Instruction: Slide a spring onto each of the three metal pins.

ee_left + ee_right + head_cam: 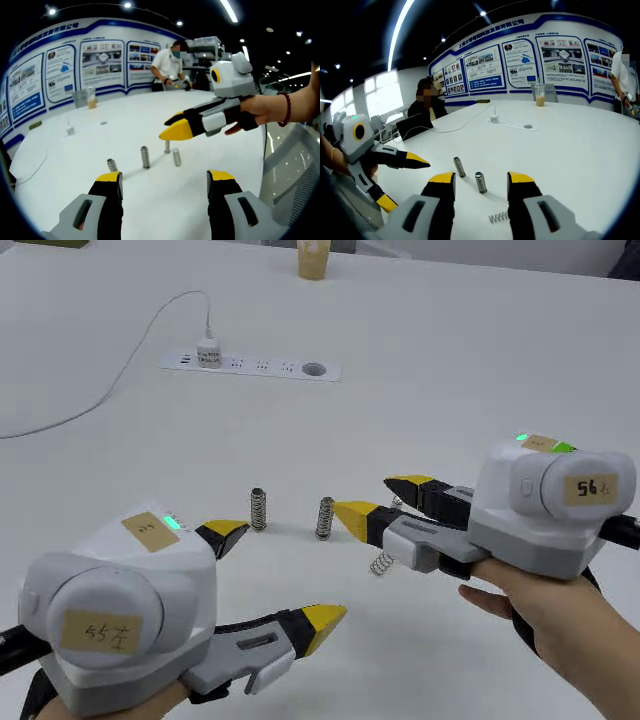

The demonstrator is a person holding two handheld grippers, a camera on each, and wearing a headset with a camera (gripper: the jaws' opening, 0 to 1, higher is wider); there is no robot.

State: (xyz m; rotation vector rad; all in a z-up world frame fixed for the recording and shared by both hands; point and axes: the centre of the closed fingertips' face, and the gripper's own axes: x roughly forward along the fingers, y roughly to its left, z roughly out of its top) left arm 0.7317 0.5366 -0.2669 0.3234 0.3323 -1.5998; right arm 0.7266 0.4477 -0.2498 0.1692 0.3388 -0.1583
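Two pins (258,508) are seen upright on the worktop (450,360), springs (325,517) already on them; in the head view a third pin (167,146) is mostly hidden behind the right claw (368,494). One loose spring (381,563) is seen lying beside that claw; it and the left claw (290,570) are held spread.

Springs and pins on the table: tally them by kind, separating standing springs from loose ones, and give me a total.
Upright springs: 2
Loose spring lying flat: 1
Bare pin: 1
Total: 4
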